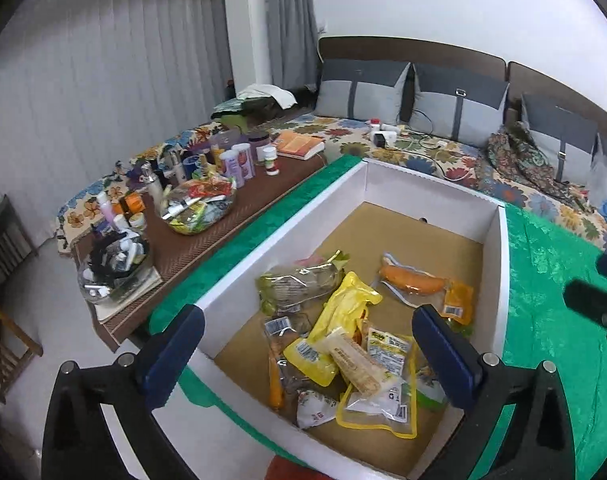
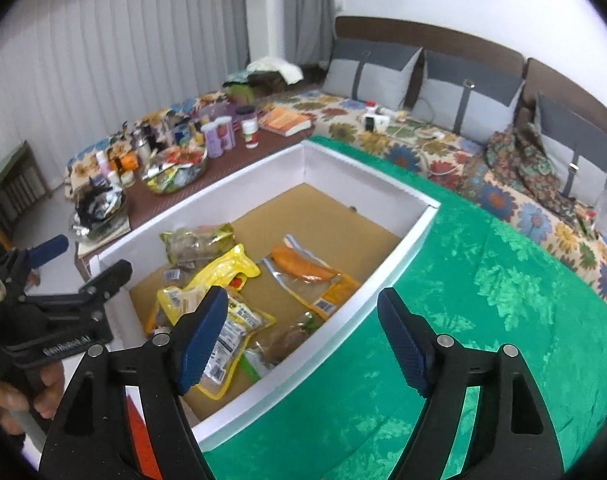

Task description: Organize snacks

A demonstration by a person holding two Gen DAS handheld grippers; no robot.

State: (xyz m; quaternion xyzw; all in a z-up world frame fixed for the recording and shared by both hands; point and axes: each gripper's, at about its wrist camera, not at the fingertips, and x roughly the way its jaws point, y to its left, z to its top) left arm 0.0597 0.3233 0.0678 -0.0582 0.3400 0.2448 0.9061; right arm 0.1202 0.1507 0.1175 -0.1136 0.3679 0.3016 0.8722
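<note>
1. The left gripper (image 1: 309, 350) hung spread and empty just above the near end of the white box (image 1: 499, 264); the right gripper (image 2: 303, 344) was likewise spread and empty, over the box's near wall, with green cloth (image 2: 483, 320) ahead of it.
2. Directly beneath the left gripper lay the snack packets (image 1: 343, 344), piled at the near end; roughly eight, though overlap prevented a firm count.
3. Just beyond them lay one orange sausage pack (image 1: 419, 282) and one greenish pack (image 1: 299, 280).
4. The box's far half was bare.
5. I judged the task unfinished: packets gathered, not arranged.
6. Far left sat one bowl of sachets (image 1: 199, 208).
</note>
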